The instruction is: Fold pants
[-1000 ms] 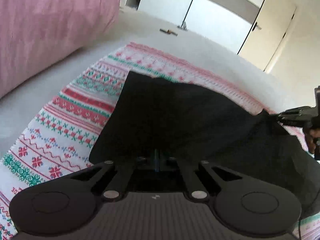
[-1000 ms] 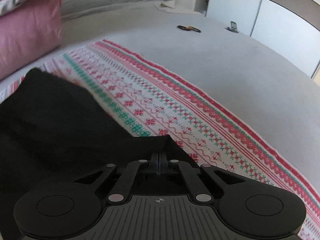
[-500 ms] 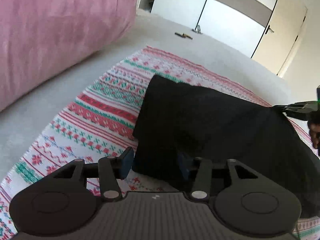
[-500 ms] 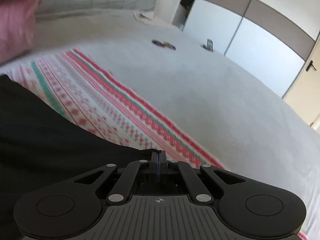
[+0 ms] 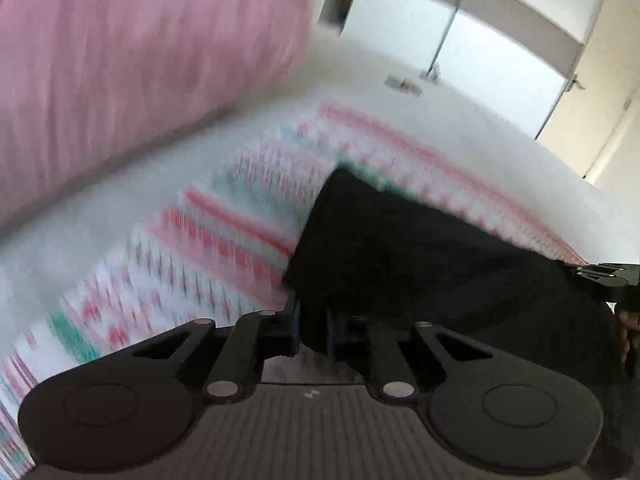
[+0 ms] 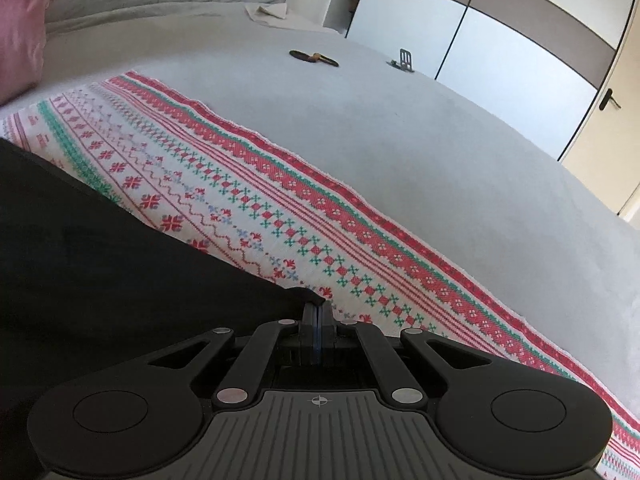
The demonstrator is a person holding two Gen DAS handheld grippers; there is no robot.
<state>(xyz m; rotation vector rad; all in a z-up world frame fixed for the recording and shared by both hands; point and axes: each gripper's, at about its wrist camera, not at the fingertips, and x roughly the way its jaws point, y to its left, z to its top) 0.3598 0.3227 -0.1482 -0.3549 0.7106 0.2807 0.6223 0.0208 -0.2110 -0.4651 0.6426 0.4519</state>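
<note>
The black pants (image 5: pixel 420 264) lie on a red, green and white patterned cloth (image 5: pixel 208 248) on the bed. My left gripper (image 5: pixel 314 330) is open, its fingers standing either side of the pants' near corner. My right gripper (image 6: pixel 318 326) is shut on the pants' edge (image 6: pixel 120 272), which fills the left of the right wrist view. The right gripper's tips also show in the left wrist view (image 5: pixel 600 272), at the pants' far right corner. The left wrist view is blurred by motion.
A large pink pillow (image 5: pixel 132 64) lies at the left, also in the right wrist view (image 6: pixel 22 36). The grey bed cover (image 6: pixel 440 140) stretches beyond the patterned cloth (image 6: pixel 280 208). Small dark objects (image 6: pixel 314 57) and a little stand (image 6: pixel 404 59) lie far back. Wardrobe doors (image 6: pixel 500 48) stand behind.
My left gripper let go of the pants and opened, then narrowed around their near corner while moving fast. My right gripper stays shut on the pants and has swung its view left.
</note>
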